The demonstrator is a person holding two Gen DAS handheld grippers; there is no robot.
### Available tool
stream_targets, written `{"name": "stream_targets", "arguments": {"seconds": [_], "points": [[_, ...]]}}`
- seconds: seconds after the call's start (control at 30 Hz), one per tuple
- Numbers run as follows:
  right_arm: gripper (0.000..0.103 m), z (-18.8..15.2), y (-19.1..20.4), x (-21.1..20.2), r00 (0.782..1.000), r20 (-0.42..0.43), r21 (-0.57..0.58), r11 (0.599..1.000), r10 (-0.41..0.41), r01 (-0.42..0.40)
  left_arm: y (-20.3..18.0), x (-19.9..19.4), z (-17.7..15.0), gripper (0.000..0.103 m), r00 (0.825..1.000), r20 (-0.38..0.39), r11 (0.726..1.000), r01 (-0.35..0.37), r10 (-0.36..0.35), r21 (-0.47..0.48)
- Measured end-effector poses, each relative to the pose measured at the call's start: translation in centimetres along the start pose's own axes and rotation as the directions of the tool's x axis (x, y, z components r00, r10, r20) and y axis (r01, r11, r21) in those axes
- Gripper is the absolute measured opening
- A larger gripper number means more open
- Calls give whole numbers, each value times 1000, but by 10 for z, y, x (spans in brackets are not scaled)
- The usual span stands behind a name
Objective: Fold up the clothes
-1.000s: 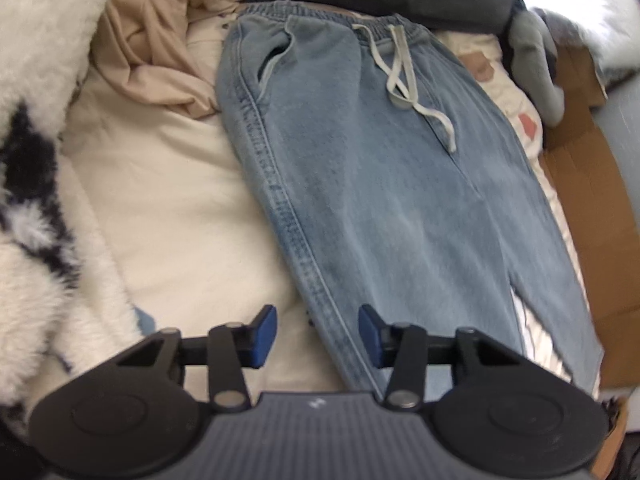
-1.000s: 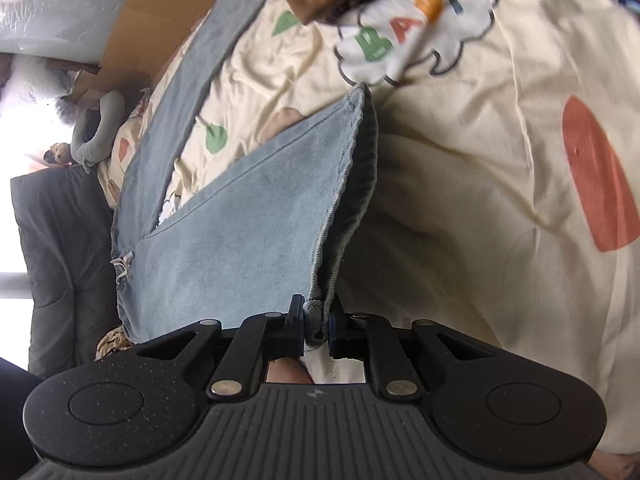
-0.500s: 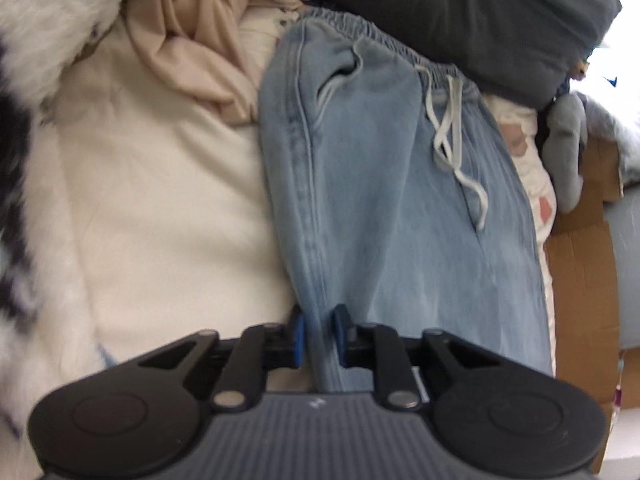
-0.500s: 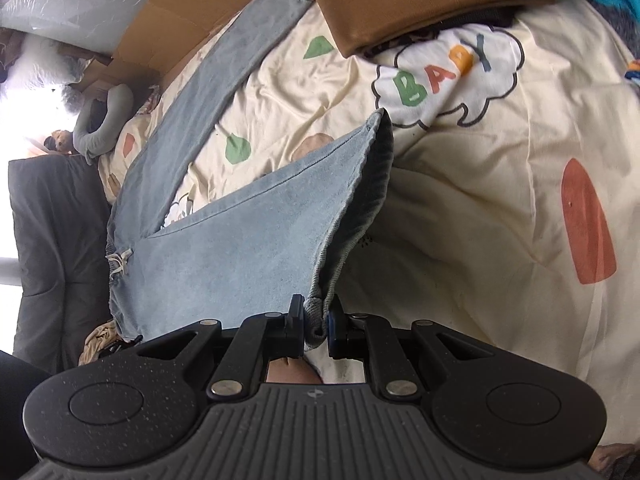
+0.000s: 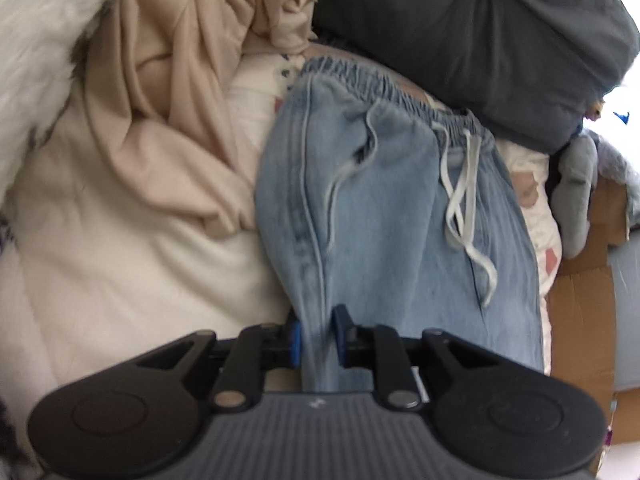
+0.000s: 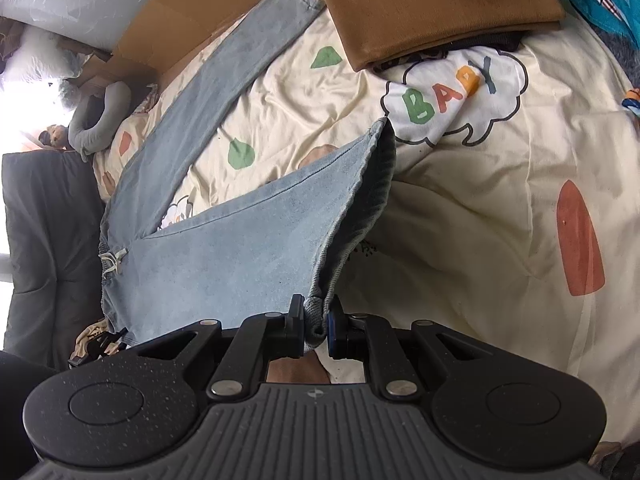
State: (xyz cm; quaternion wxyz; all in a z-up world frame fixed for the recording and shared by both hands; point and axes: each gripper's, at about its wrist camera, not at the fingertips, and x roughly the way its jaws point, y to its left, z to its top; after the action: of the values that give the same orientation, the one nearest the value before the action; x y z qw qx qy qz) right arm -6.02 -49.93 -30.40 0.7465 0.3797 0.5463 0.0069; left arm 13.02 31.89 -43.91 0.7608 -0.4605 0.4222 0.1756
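Jeans lie spread, legs apart and unfolded, left gripper clamping the side seam, right gripper pinching one lifted hem.

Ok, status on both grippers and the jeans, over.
Left gripper shut on jeans side seam. Right gripper shut on leg hem, leg lifted. Other leg flat on bedsheet. Nothing in the way.
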Motion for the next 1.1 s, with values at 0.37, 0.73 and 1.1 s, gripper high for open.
{"name": "stream_targets", "arguments": {"seconds": [0.37,0.73,1.1], "points": [[9,15,6,-10,999,15,0,999,51,-51,-27,-24,20,10,1000,18,1000,12,-13,15],[9,63,8,-20,985,87,15,988,151,-153,-92,-63,30,9,998,62,997,12,-17,82],[9,117,24,-15,981,133,-9,990,140,-140,-141,-73,35,7,996,73,995,35,-42,91]]}}
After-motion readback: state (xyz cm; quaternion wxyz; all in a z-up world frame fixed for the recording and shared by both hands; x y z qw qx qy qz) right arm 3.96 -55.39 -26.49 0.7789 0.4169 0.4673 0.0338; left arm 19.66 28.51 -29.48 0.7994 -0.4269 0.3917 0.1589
